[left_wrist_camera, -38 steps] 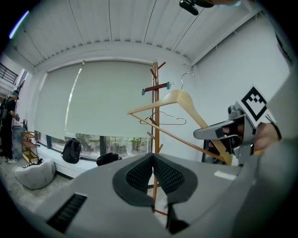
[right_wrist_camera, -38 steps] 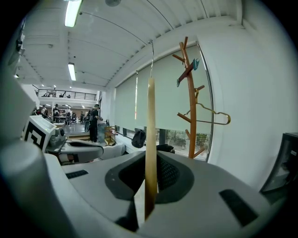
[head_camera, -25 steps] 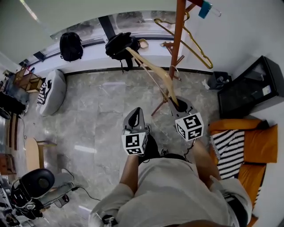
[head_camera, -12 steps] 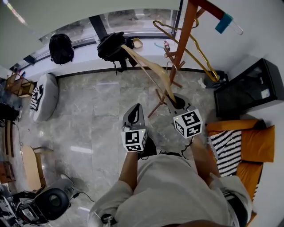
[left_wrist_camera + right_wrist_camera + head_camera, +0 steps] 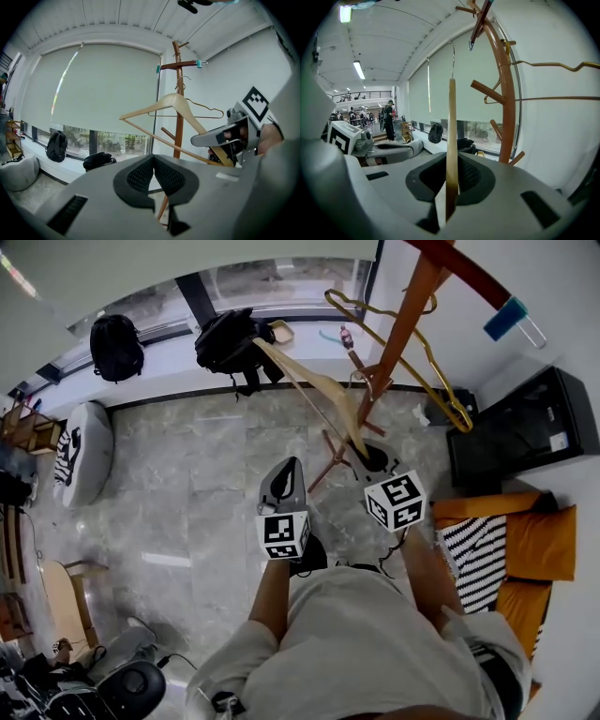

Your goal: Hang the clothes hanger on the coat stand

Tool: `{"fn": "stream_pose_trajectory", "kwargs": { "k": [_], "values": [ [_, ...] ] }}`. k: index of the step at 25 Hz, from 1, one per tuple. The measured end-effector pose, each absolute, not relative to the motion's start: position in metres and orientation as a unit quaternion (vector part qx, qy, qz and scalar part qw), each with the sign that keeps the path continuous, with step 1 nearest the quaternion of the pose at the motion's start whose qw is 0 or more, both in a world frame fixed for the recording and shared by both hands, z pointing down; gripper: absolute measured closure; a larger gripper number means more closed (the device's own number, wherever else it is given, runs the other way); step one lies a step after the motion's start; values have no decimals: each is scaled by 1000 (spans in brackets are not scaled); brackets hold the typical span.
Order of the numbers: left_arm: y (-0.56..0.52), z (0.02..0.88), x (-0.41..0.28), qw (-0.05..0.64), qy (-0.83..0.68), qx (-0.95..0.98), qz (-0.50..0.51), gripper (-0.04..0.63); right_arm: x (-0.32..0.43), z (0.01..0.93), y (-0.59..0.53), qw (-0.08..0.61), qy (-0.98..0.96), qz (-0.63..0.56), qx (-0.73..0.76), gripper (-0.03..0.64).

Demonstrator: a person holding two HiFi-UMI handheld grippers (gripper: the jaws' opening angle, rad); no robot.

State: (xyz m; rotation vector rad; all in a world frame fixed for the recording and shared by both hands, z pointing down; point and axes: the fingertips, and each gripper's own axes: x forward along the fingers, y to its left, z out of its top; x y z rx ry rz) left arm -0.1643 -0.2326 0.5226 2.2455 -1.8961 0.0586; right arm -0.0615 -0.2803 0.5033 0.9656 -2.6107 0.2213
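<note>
My right gripper (image 5: 367, 457) is shut on the lower end of a wooden clothes hanger (image 5: 314, 385), which slants up and to the left, its metal hook (image 5: 452, 61) uppermost. In the right gripper view the wooden hanger (image 5: 451, 136) shows edge-on, pinched between the jaws of the right gripper (image 5: 450, 180). The brown coat stand (image 5: 398, 338) rises just right of the hanger, apart from it, and its pole (image 5: 509, 93) carries several pegs. A gold wire hanger (image 5: 412, 348) hangs on the stand. My left gripper (image 5: 286, 467) hovers beside the right one; the left gripper (image 5: 153, 161) is shut on nothing.
Two black backpacks (image 5: 112, 334) (image 5: 230, 334) sit on the window ledge. A striped beanbag (image 5: 80, 446) lies on the left floor. A black cabinet (image 5: 525, 423) and an orange sofa (image 5: 539, 531) stand on the right. People (image 5: 389, 119) stand far off.
The head view has swung, so the stand's top now leans further right and looms closer. Both grippers and the held hanger keep about the same place in the picture.
</note>
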Motion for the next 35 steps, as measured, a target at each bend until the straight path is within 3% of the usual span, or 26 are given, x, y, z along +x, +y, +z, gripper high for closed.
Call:
{"fn": "stream_pose_trajectory", "kwargs": {
  "k": [35],
  "values": [
    [-310,553,-155,125,-579,805,40,586,-51,557,-331,192,-891,138,388,594]
  ]
}}
